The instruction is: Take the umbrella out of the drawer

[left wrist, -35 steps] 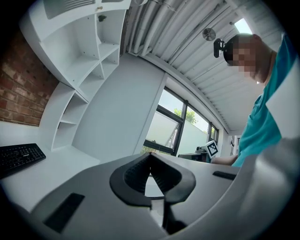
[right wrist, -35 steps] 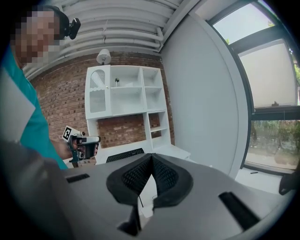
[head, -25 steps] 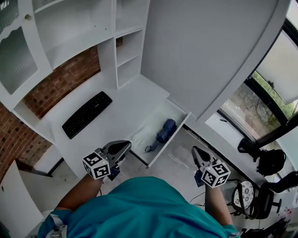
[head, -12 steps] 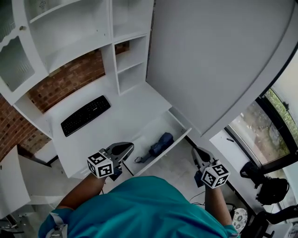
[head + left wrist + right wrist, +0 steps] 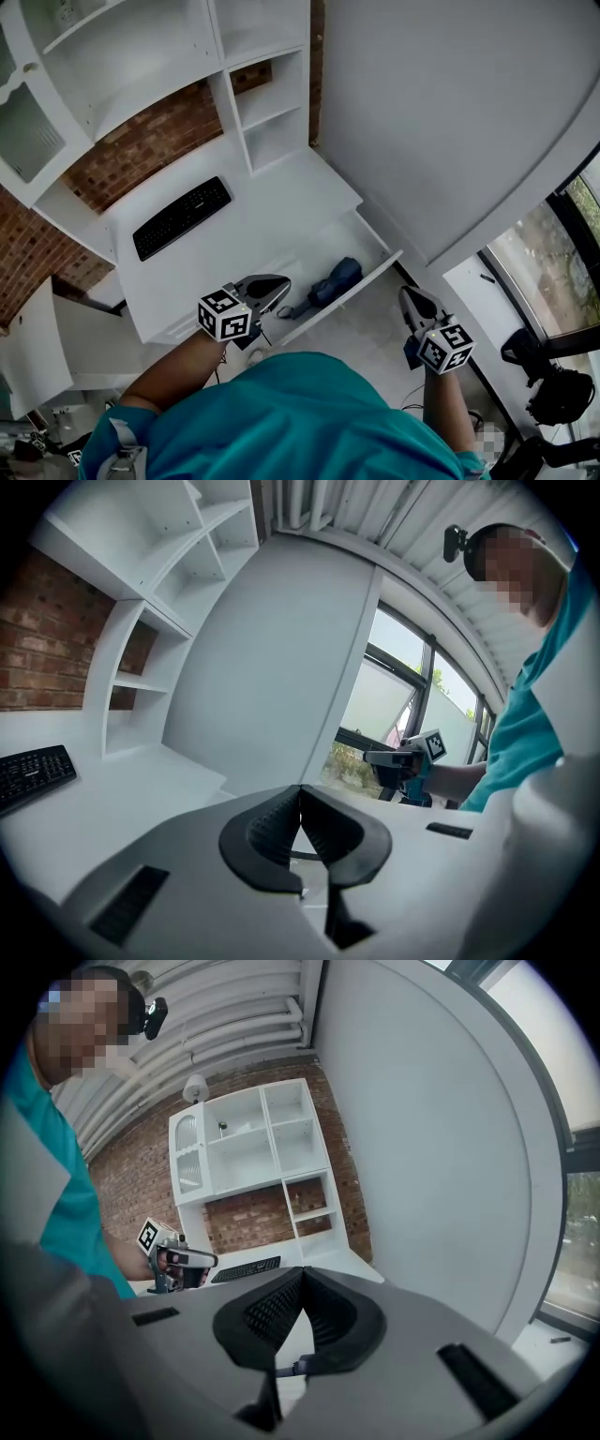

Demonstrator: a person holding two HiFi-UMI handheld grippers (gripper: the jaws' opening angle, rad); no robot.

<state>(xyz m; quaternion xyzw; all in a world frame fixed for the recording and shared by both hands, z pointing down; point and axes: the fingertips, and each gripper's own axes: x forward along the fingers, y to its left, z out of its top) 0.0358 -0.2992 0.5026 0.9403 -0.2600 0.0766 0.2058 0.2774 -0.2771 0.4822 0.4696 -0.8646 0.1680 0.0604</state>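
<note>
Two grippers, both empty. Keyboard on desk, far left. Left gripper: jaws closed, near open drawer left end. Folded dark-blue umbrella lies inside drawer. Right gripper: jaws together, right of drawer.

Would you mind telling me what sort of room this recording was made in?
Most likely a home office or study: a white desk with a black keyboard on it, and open shelves above against a brick wall. The open drawer holds a folded umbrella.
</note>
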